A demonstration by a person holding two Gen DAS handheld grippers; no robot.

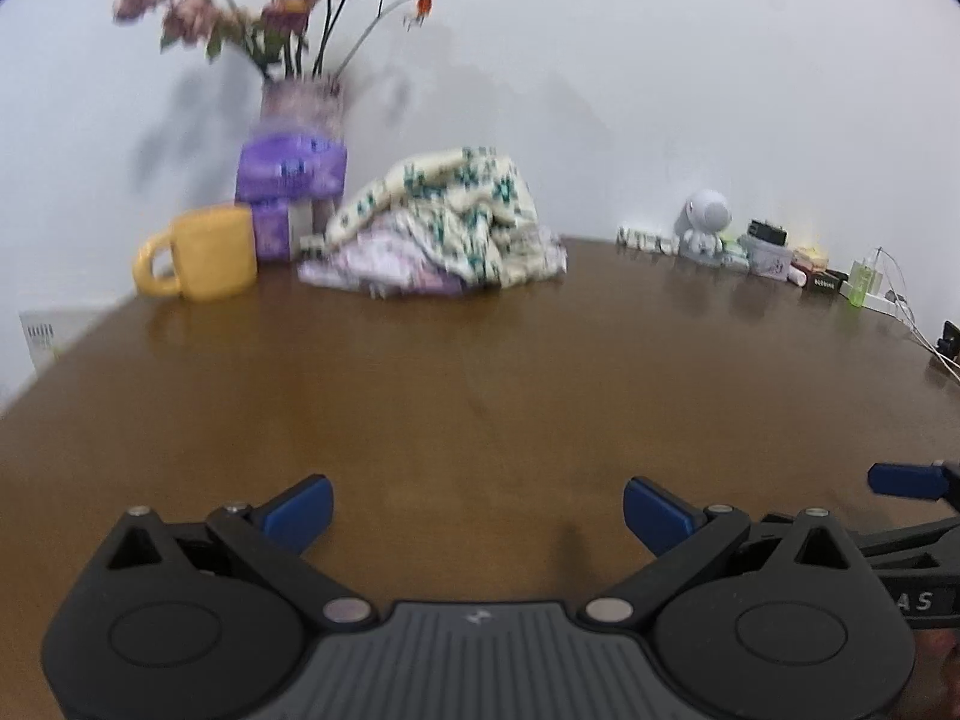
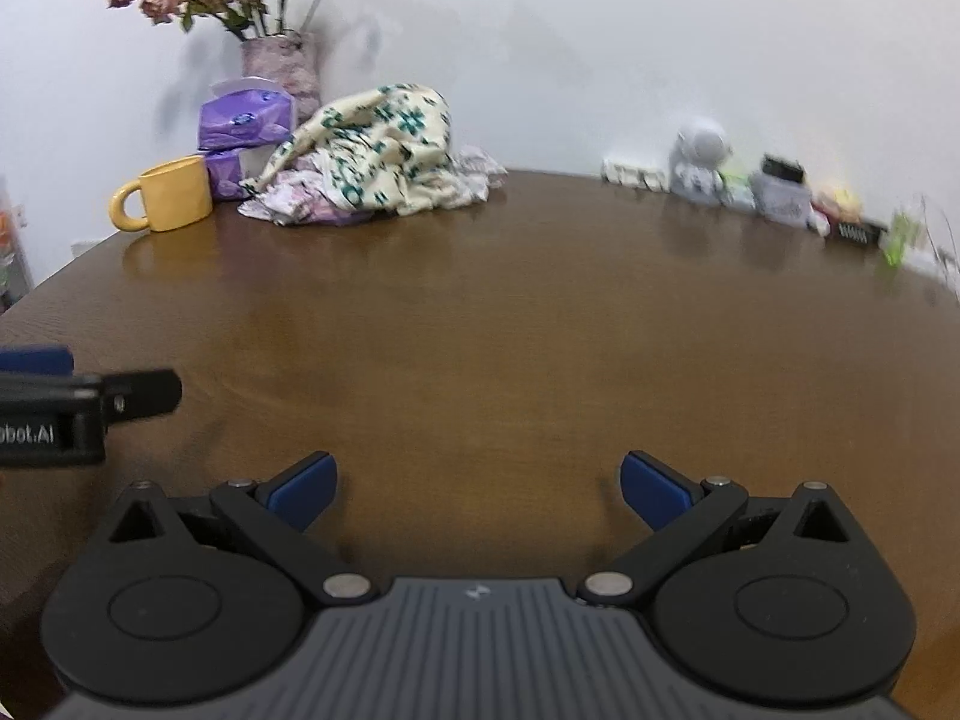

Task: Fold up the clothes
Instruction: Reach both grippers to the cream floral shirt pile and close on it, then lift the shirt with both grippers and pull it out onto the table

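Note:
A crumpled pile of clothes point(image 1: 444, 222) lies at the far side of the brown table point(image 1: 480, 384): a cream garment with green print on top of a pale lilac one. It also shows in the right wrist view point(image 2: 384, 156). My left gripper point(image 1: 477, 513) is open and empty, low over the near part of the table, well short of the pile. My right gripper point(image 2: 478, 489) is open and empty too, beside the left one. The right gripper's blue finger point(image 1: 906, 480) shows at the right edge of the left view; the left gripper's body point(image 2: 72, 414) shows at the left edge of the right view.
A yellow mug point(image 1: 204, 252), purple tissue packs point(image 1: 291, 171) and a vase of dried flowers point(image 1: 303, 102) stand left of the pile. A white figurine point(image 1: 705, 225), small boxes and cables point(image 1: 900, 300) line the far right edge by the wall.

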